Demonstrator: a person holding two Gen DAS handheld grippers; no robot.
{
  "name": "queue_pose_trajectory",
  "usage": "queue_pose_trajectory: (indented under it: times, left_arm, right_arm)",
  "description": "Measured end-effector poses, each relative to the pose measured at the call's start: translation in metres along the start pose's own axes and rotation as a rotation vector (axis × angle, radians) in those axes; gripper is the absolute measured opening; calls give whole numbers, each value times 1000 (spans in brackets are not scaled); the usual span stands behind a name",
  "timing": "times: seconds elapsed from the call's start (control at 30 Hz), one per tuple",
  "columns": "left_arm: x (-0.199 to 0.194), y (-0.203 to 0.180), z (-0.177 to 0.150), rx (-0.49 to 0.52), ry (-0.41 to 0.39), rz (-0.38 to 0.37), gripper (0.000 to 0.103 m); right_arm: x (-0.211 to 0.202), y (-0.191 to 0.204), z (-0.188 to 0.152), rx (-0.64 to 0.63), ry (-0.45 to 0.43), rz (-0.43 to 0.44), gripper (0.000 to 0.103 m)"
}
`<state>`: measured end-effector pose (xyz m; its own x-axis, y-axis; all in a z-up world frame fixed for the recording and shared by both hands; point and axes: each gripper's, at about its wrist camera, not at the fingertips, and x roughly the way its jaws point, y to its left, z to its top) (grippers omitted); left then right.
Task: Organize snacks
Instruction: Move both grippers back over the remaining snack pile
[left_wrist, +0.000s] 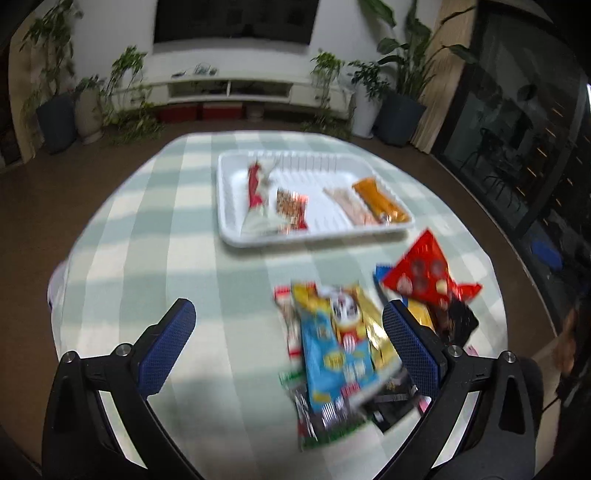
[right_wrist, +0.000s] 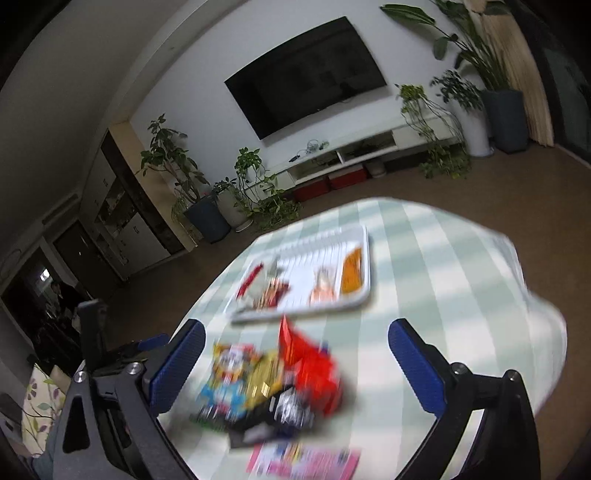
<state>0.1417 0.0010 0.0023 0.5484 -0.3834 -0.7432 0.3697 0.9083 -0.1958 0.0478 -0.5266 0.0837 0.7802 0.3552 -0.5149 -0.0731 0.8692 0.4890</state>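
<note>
A white tray (left_wrist: 229, 221) sits at the far side of the checked table and holds a red-and-white packet (left_wrist: 255, 184), a brown packet (left_wrist: 291, 206), a pink bar (left_wrist: 351, 206) and an orange packet (left_wrist: 380, 199). Nearer lies a loose pile of snacks, with a blue packet (left_wrist: 332, 362) and a red packet (left_wrist: 424, 266) on top. My left gripper (left_wrist: 288, 306) hangs open above the pile's left part, holding nothing. In the right wrist view the tray (right_wrist: 354, 302) lies beyond the blurred pile (right_wrist: 273, 380). My right gripper (right_wrist: 297, 326) is open and empty over it.
A pink packet (right_wrist: 306, 461) lies at the table's near edge. The green-and-white tablecloth (left_wrist: 166, 240) runs bare to the left of the tray and pile. Potted plants (left_wrist: 402, 92), a low TV cabinet (left_wrist: 229, 88) and a wall screen (right_wrist: 306, 74) stand beyond the table.
</note>
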Motion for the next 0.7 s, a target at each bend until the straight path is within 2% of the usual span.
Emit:
queue_pose_trajectory:
  times: [0.1,0.23,0.4,0.63,0.7]
  left_arm:
    - [-10,4,-31,-105,8,-60,103]
    - [-8,-2,-51,-114,42,-67,102]
    - [-6,-22,-50,-64,54,-74,101]
    - [16,-34,-34,-5,97,-60,101]
    - [24,-35,-29,9,115,-53,97]
  right_arm:
    - [-12,6,-36,21,28,-5,102]
    - [-17,19,-71,38,65,-17,102]
    - [-12,35,-96,9,94,-16,101]
    - [-5,36,-105,11,117,-22,101]
    - [-5,36,-106,13,118,-23,101]
